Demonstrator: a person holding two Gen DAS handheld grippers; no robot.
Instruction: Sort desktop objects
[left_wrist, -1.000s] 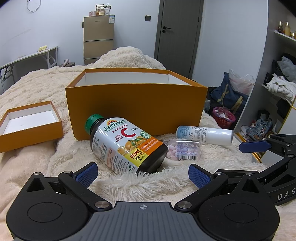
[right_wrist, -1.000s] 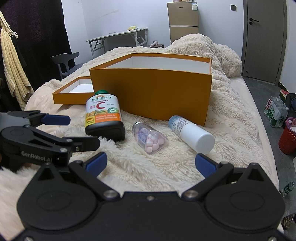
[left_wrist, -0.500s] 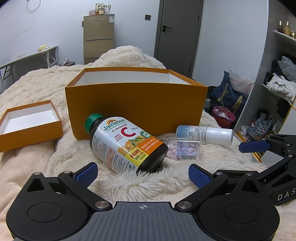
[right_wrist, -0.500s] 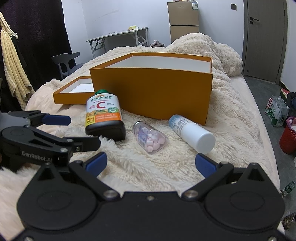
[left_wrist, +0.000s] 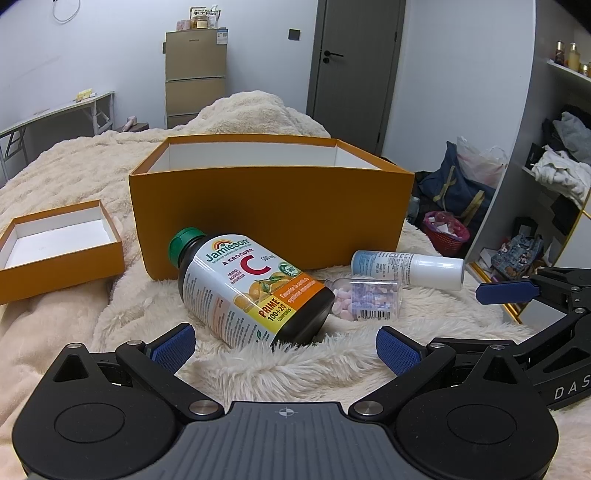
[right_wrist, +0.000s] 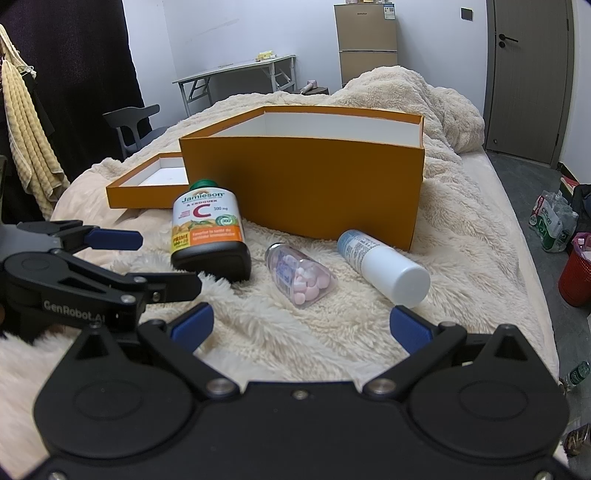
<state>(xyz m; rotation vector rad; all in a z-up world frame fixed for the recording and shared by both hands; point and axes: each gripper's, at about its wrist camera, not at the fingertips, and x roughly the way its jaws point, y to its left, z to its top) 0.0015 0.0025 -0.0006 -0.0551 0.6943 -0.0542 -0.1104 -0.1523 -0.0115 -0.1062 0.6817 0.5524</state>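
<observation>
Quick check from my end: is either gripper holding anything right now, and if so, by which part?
Nothing is held. The left gripper and right gripper are both open, short of the vitamin bottle, pill vial and white bottle, which lie on the blanket.

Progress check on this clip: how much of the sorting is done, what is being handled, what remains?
Done: nothing visible; the visible part of the orange box interior looks bare. In hand: nothing. The left gripper and right gripper are both open, short of the items. Left: the vitamin C bottle, pill vial and white bottle, all lying on the fluffy blanket in front of the box.
</observation>
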